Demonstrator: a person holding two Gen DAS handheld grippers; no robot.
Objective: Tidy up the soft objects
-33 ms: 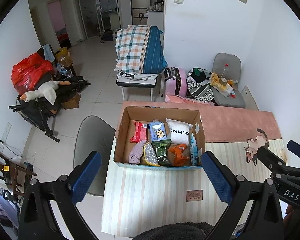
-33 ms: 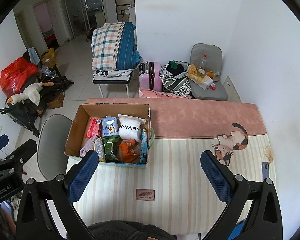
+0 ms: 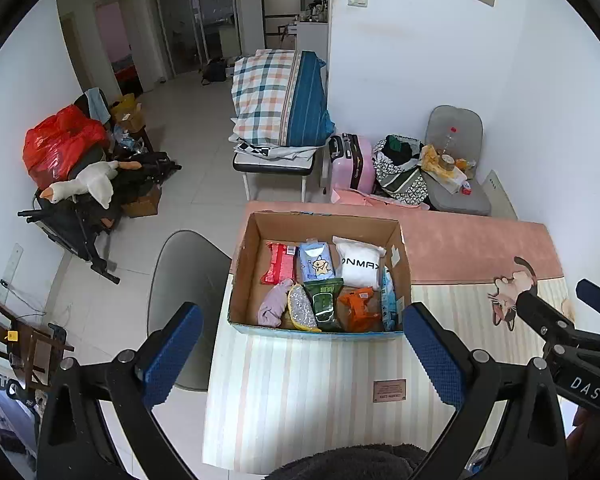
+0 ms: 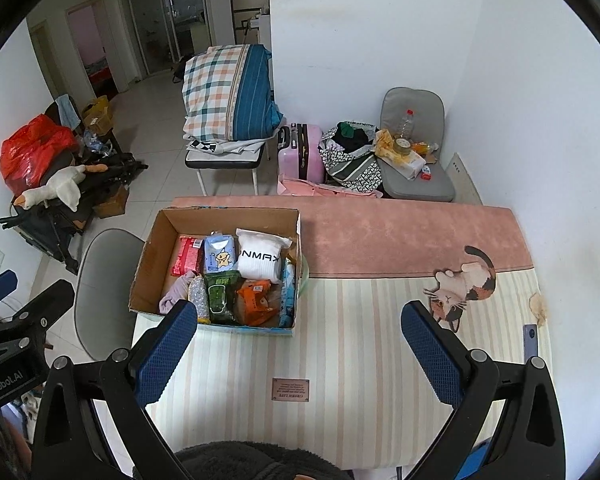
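Note:
An open cardboard box (image 3: 396,236) stands on the striped table mat (image 3: 300,392); it also shows in the right wrist view (image 4: 152,256). It holds several soft packs: a white pack (image 3: 358,264), a blue pack (image 3: 316,262), a red pack (image 3: 280,262), a green pack (image 3: 324,304), an orange pack (image 3: 358,308) and a lilac cloth (image 3: 272,308). My left gripper (image 3: 300,352) is open and empty, high above the near side of the box. My right gripper (image 4: 300,352) is open and empty, to the right of the box over the mat.
A pink runner (image 4: 400,236) covers the table's far side. A cat figure (image 4: 464,284) lies at the right. A grey chair (image 3: 184,276) stands left of the table. A chair with a plaid pillow (image 3: 280,100), a pink suitcase (image 3: 352,160) and bags stand on the floor beyond.

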